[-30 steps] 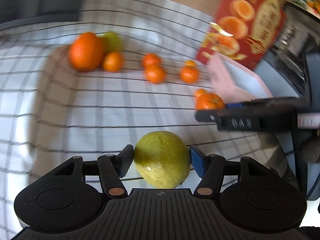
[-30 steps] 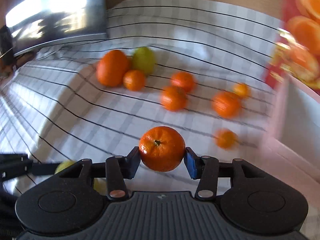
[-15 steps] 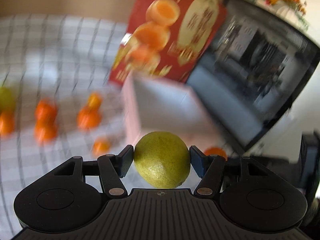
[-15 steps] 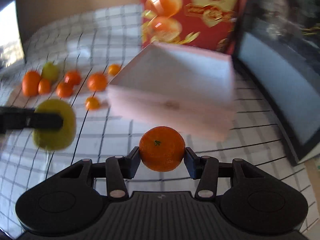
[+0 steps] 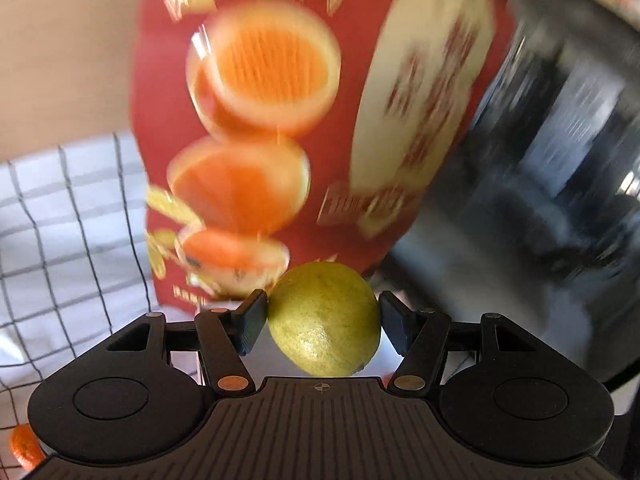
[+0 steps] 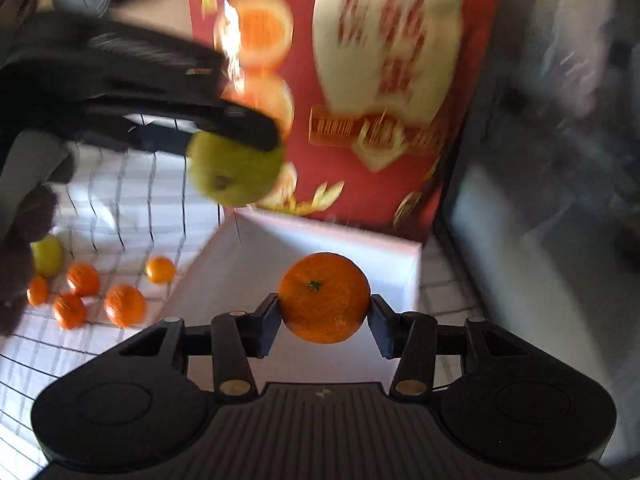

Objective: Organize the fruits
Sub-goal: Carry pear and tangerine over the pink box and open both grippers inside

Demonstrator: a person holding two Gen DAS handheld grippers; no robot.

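green fruit (image 5: pixel 324 320) clamped in left hand-held gripper (image 5: pixel 323 322); orange (image 6: pixel 324 297) clamped in right hand-held gripper (image 6: pixel 323 312), just above the white box (image 6: pixel 400 256) ahead, likely for sorting.

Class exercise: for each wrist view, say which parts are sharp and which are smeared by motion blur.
Left wrist view: the green fruit and tongs are sharp; the red box lid is smeared. Right wrist view: the orange is sharp; the left tongs are blurred.

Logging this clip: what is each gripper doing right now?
Left gripper: closed on a green lemon.
Right gripper: closed on an orange.
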